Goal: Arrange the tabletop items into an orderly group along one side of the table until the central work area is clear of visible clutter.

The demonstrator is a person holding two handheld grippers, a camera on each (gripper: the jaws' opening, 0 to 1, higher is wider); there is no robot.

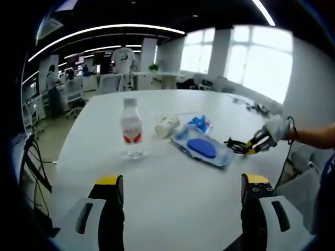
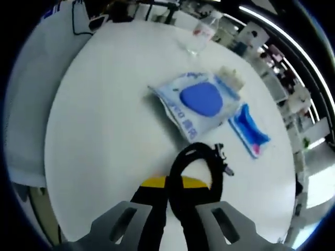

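Black cable [image 2: 196, 172] is pinched in our right claw [image 2: 180, 196], just short of the blue pouch [image 2: 201, 102] mid-surface. Our left claw [image 1: 180, 191] hangs spread, nearer the bottle [image 1: 131, 128].

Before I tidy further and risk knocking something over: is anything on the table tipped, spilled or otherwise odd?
No spill shows. The water bottle stands upright, but the small white bottle beside it lies on its side. The wipes pack sits skewed mid-table with a blue packet behind it. The right gripper is shut on a looped black cable.
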